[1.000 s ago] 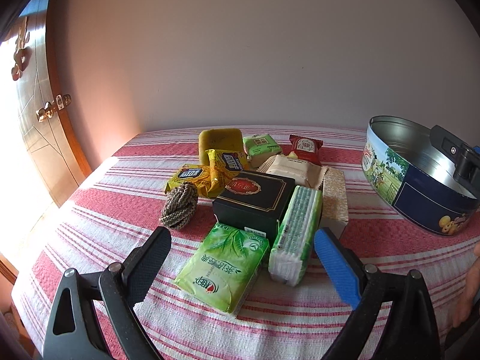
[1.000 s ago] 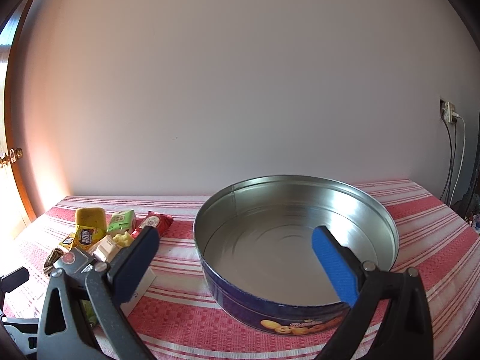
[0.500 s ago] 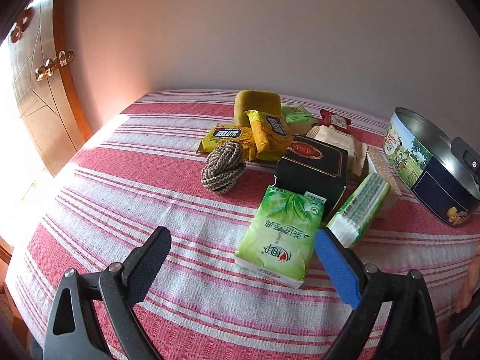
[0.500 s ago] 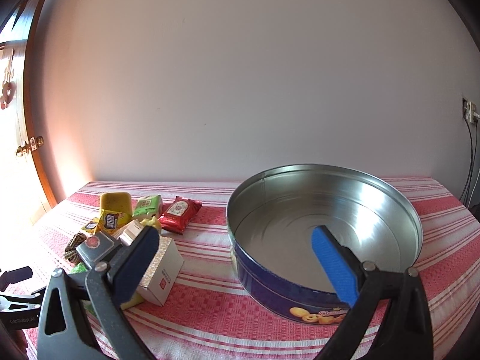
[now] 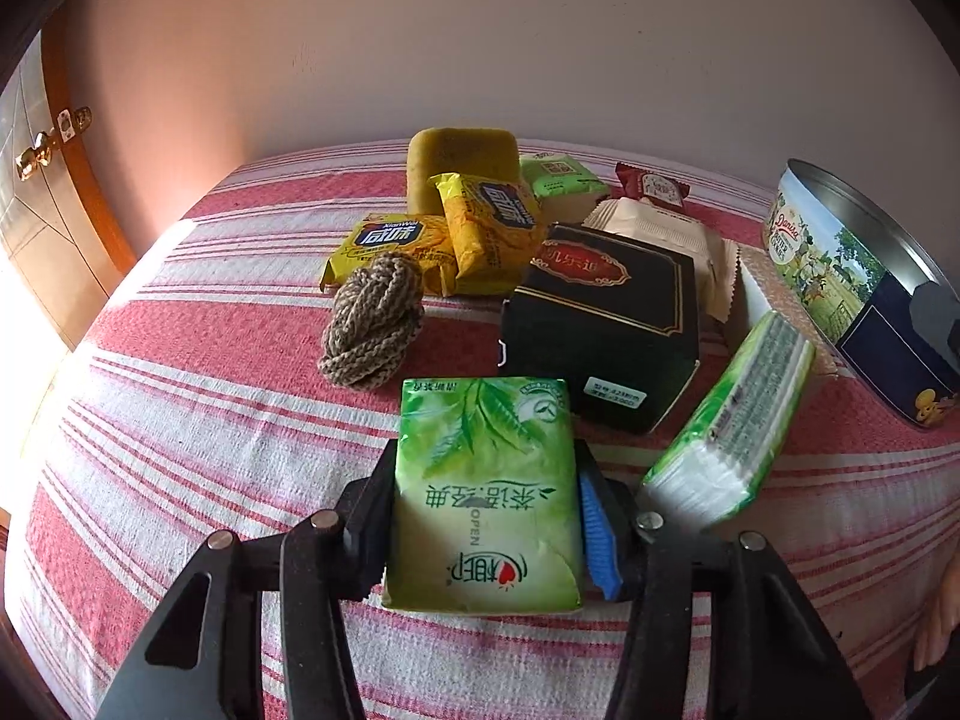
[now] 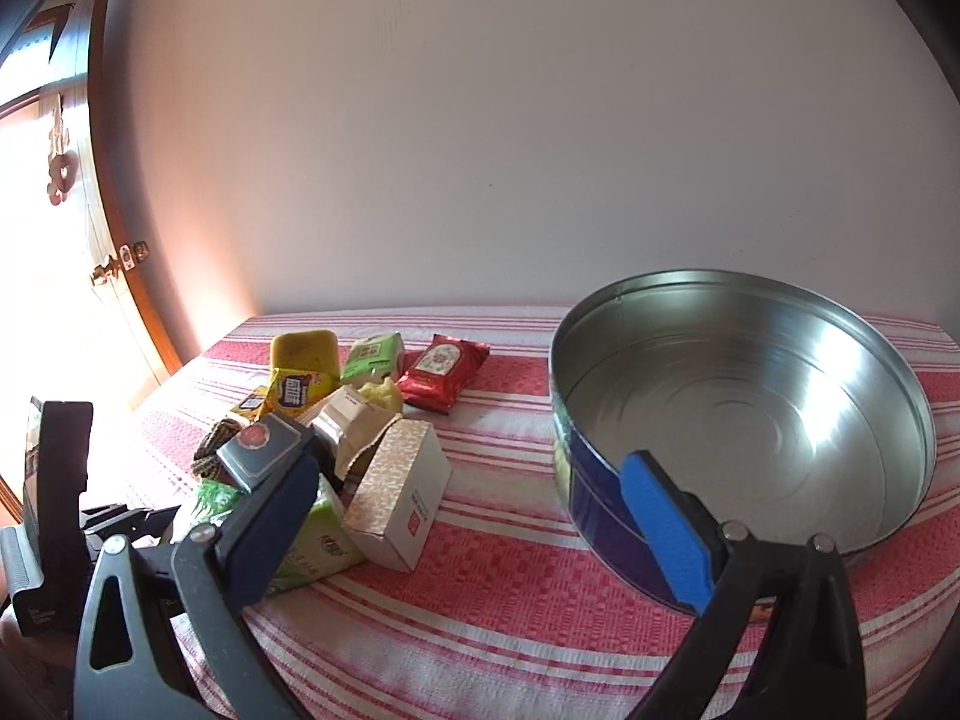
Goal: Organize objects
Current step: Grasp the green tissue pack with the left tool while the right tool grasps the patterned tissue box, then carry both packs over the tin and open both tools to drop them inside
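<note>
A green tissue pack (image 5: 480, 540) lies flat on the striped tablecloth (image 5: 180, 420). My left gripper (image 5: 485, 468) is around it, jaws closing, and both pads touch its long sides. Behind it sit a black box (image 5: 600, 324), a rope bundle (image 5: 372, 324), yellow snack packs (image 5: 486, 228), a yellow sponge (image 5: 462, 162), a red packet (image 5: 651, 186) and a second green tissue pack (image 5: 732, 414) on its edge. The round blue tin (image 6: 588, 498) stands empty at the right. My right gripper (image 6: 474, 468) is open just before the tin's near wall, holding nothing.
A white and gold box (image 6: 399, 498) stands between the pile and the tin. A wooden door with a brass handle (image 5: 36, 150) is at the left, a plain wall behind the table. Part of a person's hand (image 5: 939, 618) shows at the right edge.
My left gripper came forward and down over the green tissue pack and its jaws narrowed from wide open onto the pack's sides. The right gripper swung left, so the tin sits further right in its view.
</note>
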A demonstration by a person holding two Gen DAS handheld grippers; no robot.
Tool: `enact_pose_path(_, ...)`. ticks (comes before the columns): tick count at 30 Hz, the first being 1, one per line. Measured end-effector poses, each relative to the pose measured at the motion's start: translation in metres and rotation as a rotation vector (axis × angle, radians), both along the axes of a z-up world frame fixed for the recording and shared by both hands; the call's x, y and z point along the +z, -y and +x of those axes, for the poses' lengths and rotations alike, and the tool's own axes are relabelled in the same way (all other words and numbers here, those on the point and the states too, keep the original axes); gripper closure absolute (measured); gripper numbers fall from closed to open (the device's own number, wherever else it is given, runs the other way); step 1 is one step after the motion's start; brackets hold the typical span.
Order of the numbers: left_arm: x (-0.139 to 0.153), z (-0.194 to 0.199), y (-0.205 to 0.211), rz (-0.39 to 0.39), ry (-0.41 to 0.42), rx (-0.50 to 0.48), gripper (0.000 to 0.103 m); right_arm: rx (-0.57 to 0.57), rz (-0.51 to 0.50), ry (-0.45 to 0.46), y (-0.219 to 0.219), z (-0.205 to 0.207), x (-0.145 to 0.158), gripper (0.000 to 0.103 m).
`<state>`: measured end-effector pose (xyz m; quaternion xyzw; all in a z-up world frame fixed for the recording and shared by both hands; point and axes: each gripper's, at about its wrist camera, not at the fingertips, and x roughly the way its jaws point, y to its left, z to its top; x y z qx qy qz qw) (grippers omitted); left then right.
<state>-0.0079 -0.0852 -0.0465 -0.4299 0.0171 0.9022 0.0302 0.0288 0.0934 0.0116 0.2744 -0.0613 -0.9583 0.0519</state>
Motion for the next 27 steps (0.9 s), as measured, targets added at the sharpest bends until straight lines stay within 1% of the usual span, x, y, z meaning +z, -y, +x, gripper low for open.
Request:
enact_pose_path(1, 0.001, 0.001, 0.002, 0.011, -0.003, -0.005, 0.049, 0.012, 0.004, 0.013, 0.001, -0.001, -0.002, 0.004)
enact_pose_path(3, 0.004, 0.003, 0.006, 0.029, -0.026, -0.001, 0.049, 0.034, 0.009, 0.03, 0.005, -0.003, -0.006, 0.016)
enact_pose_path(4, 0.009, 0.007, 0.009, 0.031, -0.052, 0.004, 0.049, 0.043, 0.012, 0.038, 0.006, -0.003, -0.007, 0.019)
enact_pose_path(5, 0.014, 0.012, 0.011, 0.026, -0.077, 0.007, 0.049, 0.049, 0.015, 0.048, 0.008, -0.005, -0.009, 0.025)
enact_pose_path(6, 0.019, 0.017, 0.013, 0.019, -0.099, 0.008, 0.049, 0.048, 0.016, 0.061, 0.01, -0.007, -0.011, 0.028)
enact_pose_path(10, 0.038, 0.032, 0.021, 0.024, -0.19, 0.033, 0.049, 0.031, -0.002, 0.106, 0.013, -0.026, -0.013, 0.029)
enact_pose_path(13, 0.042, 0.037, 0.026, 0.021, -0.226, 0.049, 0.049, 0.039, -0.01, 0.174, 0.025, -0.048, -0.022, 0.036)
enact_pose_path(15, 0.043, 0.039, 0.031, 0.018, -0.228, 0.056, 0.049, 0.053, -0.024, 0.235, 0.032, -0.063, -0.033, 0.041)
enact_pose_path(16, 0.045, 0.04, 0.032, 0.02, -0.225, 0.06, 0.049, 0.052, -0.046, 0.239, 0.032, -0.066, -0.034, 0.041)
enact_pose_path(18, 0.045, 0.041, 0.036, 0.025, -0.218, 0.063, 0.049, 0.034, -0.059, 0.275, 0.032, -0.075, -0.037, 0.041)
enact_pose_path(19, 0.045, 0.043, 0.038, 0.026, -0.214, 0.062, 0.049, 0.025, -0.064, 0.309, 0.03, -0.079, -0.041, 0.04)
enact_pose_path(21, 0.046, 0.045, 0.041, 0.031, -0.213, 0.071, 0.049, 0.038, -0.166, 0.367, 0.022, -0.088, -0.049, 0.036)
enact_pose_path(22, 0.047, 0.044, 0.041, 0.036, -0.214, 0.075, 0.049, 0.038, -0.19, 0.365, 0.018, -0.089, -0.049, 0.036)
enact_pose_path(23, 0.048, 0.044, 0.041, 0.041, -0.216, 0.08, 0.049, 0.042, -0.172, 0.379, 0.02, -0.091, -0.049, 0.035)
enact_pose_path(25, 0.049, 0.046, 0.039, 0.045, -0.218, 0.08, 0.049, 0.05, -0.101, 0.386, 0.027, -0.091, -0.047, 0.042)
enact_pose_path(26, 0.05, 0.047, 0.038, 0.044, -0.219, 0.078, 0.049, 0.05, -0.059, 0.386, 0.03, -0.088, -0.047, 0.054)
enact_pose_path(27, 0.05, 0.047, 0.036, 0.041, -0.22, 0.075, 0.049, 0.04, -0.015, 0.383, 0.033, -0.085, -0.048, 0.073)
